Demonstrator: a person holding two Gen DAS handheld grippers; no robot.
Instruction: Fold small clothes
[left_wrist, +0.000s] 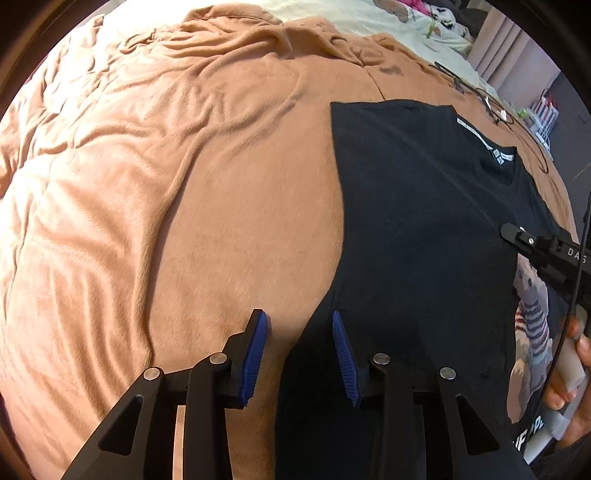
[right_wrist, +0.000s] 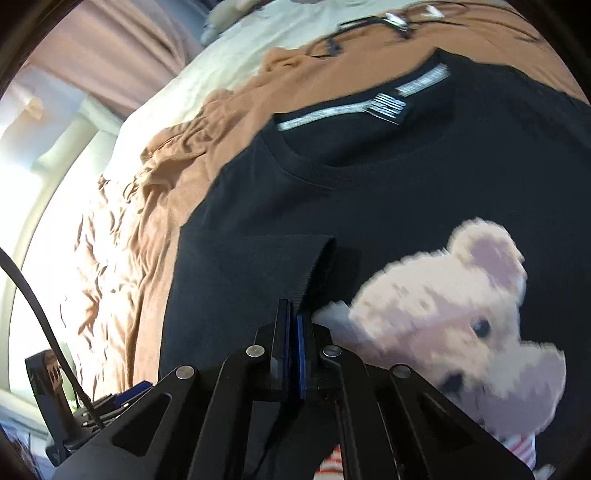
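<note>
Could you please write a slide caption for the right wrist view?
Right hand-held gripper shut on a fold of the black T-shirt on the blanket.

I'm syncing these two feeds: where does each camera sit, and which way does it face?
Left wrist: on the open left hand-held gripper, facing across the orange-brown fleece blanket; a hand shows.
Right wrist: on the right hand-held gripper, shut on a fold of the black bear-print T-shirt.
Shared: T-shirt, blanket.
</note>
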